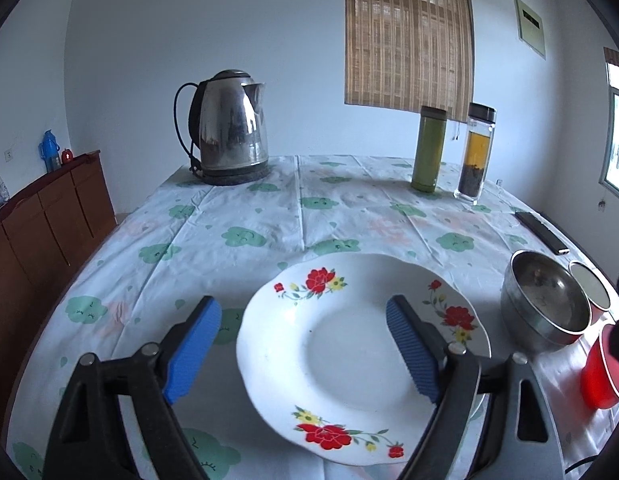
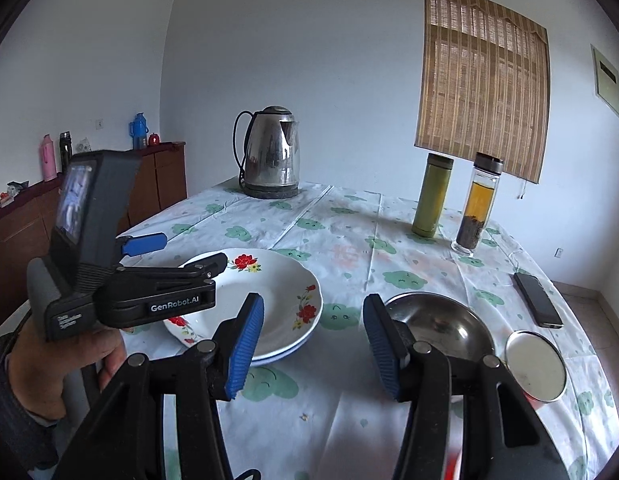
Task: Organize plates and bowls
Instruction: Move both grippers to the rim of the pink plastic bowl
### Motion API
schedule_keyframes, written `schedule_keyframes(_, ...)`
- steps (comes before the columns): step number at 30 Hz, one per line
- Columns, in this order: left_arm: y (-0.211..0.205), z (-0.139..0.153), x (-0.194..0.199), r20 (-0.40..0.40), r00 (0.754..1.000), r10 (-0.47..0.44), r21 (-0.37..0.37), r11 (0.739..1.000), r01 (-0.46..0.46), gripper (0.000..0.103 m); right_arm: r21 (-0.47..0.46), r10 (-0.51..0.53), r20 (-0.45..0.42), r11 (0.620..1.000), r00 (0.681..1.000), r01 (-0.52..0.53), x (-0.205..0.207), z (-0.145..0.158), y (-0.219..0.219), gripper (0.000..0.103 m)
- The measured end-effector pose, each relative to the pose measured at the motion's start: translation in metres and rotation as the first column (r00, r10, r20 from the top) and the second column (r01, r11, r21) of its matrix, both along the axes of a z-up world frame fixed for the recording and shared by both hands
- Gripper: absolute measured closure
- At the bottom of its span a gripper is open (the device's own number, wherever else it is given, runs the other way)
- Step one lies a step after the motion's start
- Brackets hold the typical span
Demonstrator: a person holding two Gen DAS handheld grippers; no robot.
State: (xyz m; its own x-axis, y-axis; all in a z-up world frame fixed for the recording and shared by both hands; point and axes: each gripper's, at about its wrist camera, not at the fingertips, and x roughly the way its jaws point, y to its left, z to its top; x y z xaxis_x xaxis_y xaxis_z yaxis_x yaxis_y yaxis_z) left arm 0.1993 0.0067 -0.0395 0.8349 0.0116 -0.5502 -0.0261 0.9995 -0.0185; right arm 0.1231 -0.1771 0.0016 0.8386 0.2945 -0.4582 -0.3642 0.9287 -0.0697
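Tabletop (image 2: 349,420) under a cloud-print cloth, seen from both wrist cameras. Left tool (image 1: 305,344) spread wide above the floral plate (image 1: 349,360), one blue pad off the plate's left rim, the other over its right side; nothing pinched, pads clear of the china as far as visible. From the right wrist view, same floral plate (image 2: 269,308) resting on a second plate with a blue edge (image 2: 277,356), forming a stack of two at left centre. Left tool (image 2: 181,256) held by a hand (image 2: 57,364), hovering over the stack's near-left rim.

Right tool (image 2: 313,348) parted about halfway, empty, poised over bare cloth between the plate stack and the steel bowl (image 2: 441,328). Steel bowl just right of the stack; a steel-lined cup (image 2: 535,366) just beside the bowl; a red cup (image 1: 601,372) near the right edge of the left wrist view. Kettle (image 2: 273,152), green flask (image 2: 433,196), tea bottle (image 2: 479,204) and phone (image 2: 537,300) well apart at the far side.

Step in hand, by judgement: plates apparently stacked and released; bowls next. Next move likely: right tool onto the steel bowl's rim, one pad inside and one outside, firm pinch against slippery metal, then a lift to group it with the other vessels without knocking the adjacent cup.
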Motion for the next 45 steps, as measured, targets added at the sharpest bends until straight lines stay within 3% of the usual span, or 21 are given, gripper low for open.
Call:
schedule_keyframes(3,-0.006,0.002,-0.004,-0.020,1.000,0.000,0.012,1.000,0.000,0.017,0.024,0.005,-0.010,1.000,1.000,-0.005,-0.016,0.009,-0.020,0.049)
schedule_keyframes(7,-0.018,0.019,-0.024,0.011,1.000,-0.028,-0.003,1.000,0.028,0.017,0.048,0.022,-0.016,0.999,1.000,-0.022,-0.042,0.016,-0.046,0.049)
schedule_keyframes(13,-0.067,0.031,-0.053,0.033,0.990,-0.140,-0.003,0.990,0.140,0.016,0.039,-0.022,0.011,0.999,1.000,0.021,-0.072,0.020,-0.084,0.049)
schedule_keyframes(20,-0.134,0.029,-0.080,0.026,0.958,-0.287,0.001,0.958,0.287,0.016,0.042,-0.121,0.004,0.992,0.993,0.121,-0.076,0.012,-0.135,0.049)
schedule_keyframes(29,-0.193,0.017,-0.091,-0.028,0.913,-0.406,0.002,0.914,0.407,0.017,0.032,-0.247,-0.082,0.968,0.965,0.250,-0.058,-0.022,-0.187,0.049)
schedule_keyframes(32,-0.208,0.011,-0.093,-0.051,0.898,-0.436,0.001,0.900,0.437,0.020,0.031,-0.271,-0.115,0.961,0.956,0.276,-0.052,-0.036,-0.200,0.049)
schedule_keyframes(35,-0.219,0.005,-0.093,-0.070,0.888,-0.455,-0.007,0.890,0.456,0.024,0.055,-0.278,-0.149,0.956,0.949,0.288,-0.047,-0.046,-0.213,0.060)
schedule_keyframes(40,-0.232,0.000,-0.089,-0.093,0.876,-0.474,-0.016,0.880,0.474,0.031,0.077,-0.273,-0.173,0.954,0.946,0.289,-0.043,-0.053,-0.220,0.061)
schedule_keyframes(45,-0.241,-0.006,-0.085,-0.120,0.864,-0.490,-0.024,0.871,0.491,0.045,0.089,-0.247,-0.193,0.959,0.950,0.268,-0.037,-0.058,-0.217,0.068)
